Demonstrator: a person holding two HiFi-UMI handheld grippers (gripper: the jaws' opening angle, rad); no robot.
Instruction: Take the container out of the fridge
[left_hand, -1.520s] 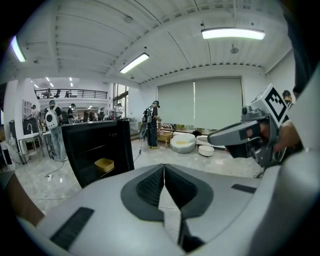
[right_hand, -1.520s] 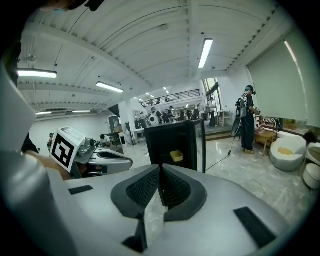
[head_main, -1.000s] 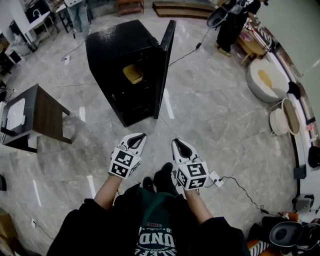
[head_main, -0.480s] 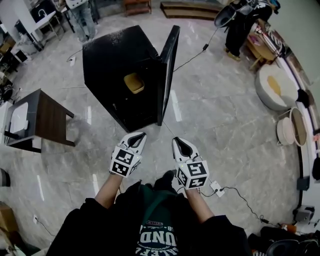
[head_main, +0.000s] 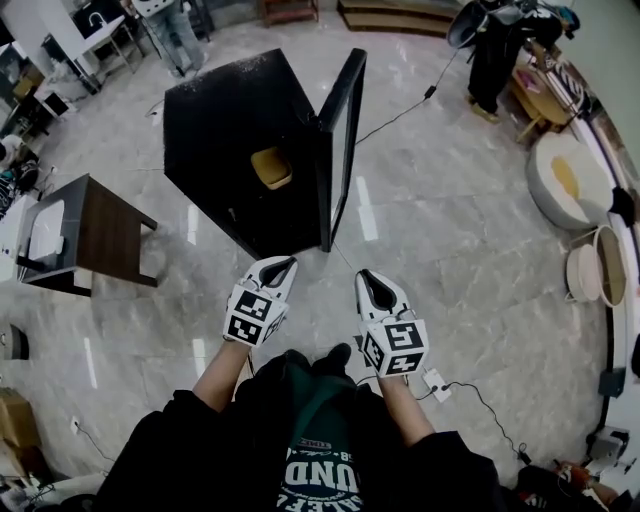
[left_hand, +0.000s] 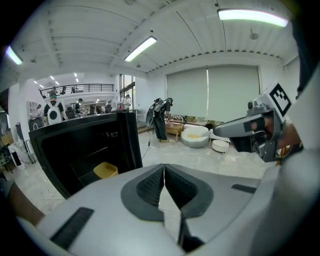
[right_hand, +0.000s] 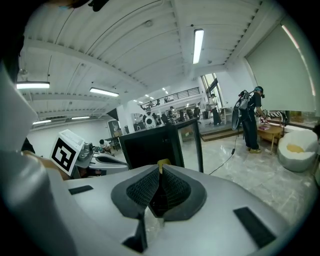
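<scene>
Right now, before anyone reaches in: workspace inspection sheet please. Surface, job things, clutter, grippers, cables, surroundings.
Surface: glossy grey marble-tile floor.
Job's things: black box-shaped fridge, door swung open; mustard-yellow plastic container on a shelf inside, not yet touched.
Clutter: white plug adapter on the floor at the person's right.
Grippers: left gripper and right gripper both short of the fridge; fingers together, nothing between them.
Cables: thin black cable across the floor beside the fridge door; another black cable from the adapter.
Surroundings: dark wooden side table at left; round white tub at right; standing person in the background.
</scene>
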